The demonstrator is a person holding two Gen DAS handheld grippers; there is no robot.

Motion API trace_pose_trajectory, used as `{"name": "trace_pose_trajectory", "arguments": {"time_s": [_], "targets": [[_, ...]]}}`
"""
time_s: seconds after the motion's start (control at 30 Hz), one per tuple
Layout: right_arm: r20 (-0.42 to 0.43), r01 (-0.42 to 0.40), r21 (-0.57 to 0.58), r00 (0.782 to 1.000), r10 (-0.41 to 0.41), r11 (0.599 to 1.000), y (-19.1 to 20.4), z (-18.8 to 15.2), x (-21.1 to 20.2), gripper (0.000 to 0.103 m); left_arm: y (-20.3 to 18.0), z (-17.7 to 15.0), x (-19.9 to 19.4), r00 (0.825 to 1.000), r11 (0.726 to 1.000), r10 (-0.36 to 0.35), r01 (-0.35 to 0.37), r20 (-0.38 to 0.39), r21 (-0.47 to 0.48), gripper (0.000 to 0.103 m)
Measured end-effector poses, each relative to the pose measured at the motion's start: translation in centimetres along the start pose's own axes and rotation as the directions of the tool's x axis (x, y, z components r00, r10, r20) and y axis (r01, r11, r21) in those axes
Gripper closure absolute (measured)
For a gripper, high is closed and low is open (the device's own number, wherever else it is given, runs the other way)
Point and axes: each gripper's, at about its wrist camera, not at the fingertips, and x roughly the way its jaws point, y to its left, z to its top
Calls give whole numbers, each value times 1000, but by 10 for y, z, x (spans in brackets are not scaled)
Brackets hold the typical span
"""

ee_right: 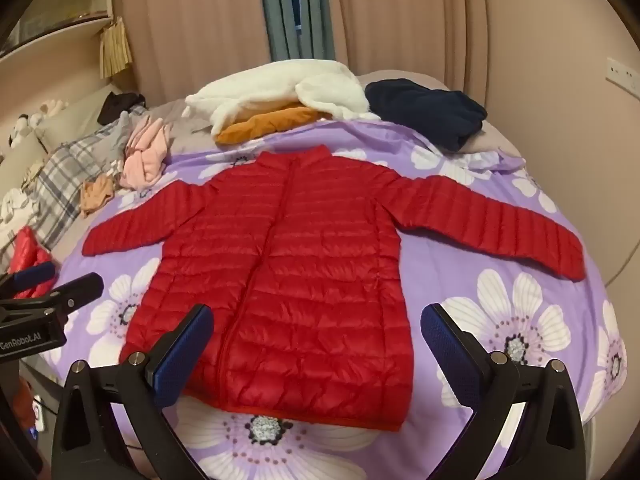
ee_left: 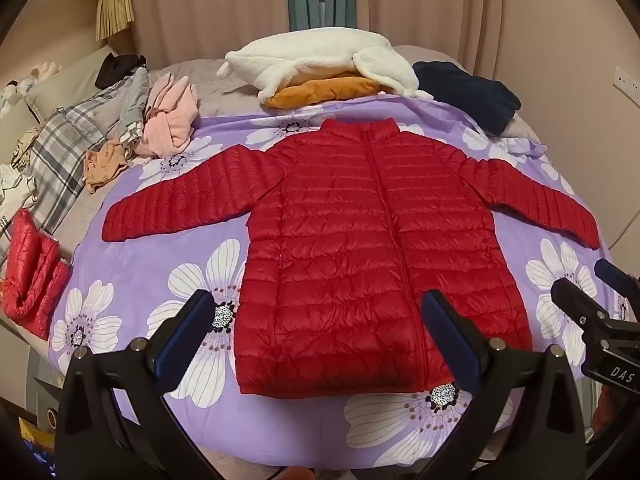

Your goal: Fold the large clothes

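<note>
A red quilted puffer jacket (ee_left: 352,240) (ee_right: 288,280) lies flat and zipped on a purple flowered bed cover (ee_left: 132,280) (ee_right: 500,320), collar away from me, both sleeves spread out to the sides. My left gripper (ee_left: 320,332) hovers wide open above the jacket's hem, with nothing between its blue-padded fingers. My right gripper (ee_right: 316,344) also stands wide open over the hem, holding nothing. Each gripper shows at the edge of the other's view: the right gripper (ee_left: 592,300) and the left gripper (ee_right: 60,280).
Folded white and orange fleece (ee_left: 320,68) and a dark navy garment (ee_left: 468,92) lie beyond the collar. Pink, plaid and tan clothes (ee_left: 168,120) pile at the left, with another red puffer item (ee_left: 32,276) near the bed's left edge. Curtains hang behind.
</note>
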Motion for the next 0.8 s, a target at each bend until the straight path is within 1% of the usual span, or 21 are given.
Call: {"name": "trace_pose_trajectory", "arguments": {"time_s": [0.17,0.37,0.53,0.8], "targets": [[5,-4,1,1000,4,1000,0,-1,-2,1,1,-1,-1,1000,1000,-16,16,-3,-6,0],[0,-7,2,1000,7,1000,1,0,2,1,6,2,-5,1000,1000,-13,13,-2,-3,0],[4,-12,4,1000,11,1000,2,0,1,1,-2,1,-5,1000,1000,1,-1,6,8,0],[3,-13,5,1000,13,1000,3,-2,0,1,-4,2,-7,1000,1000,7,-7,11,14,0]]}}
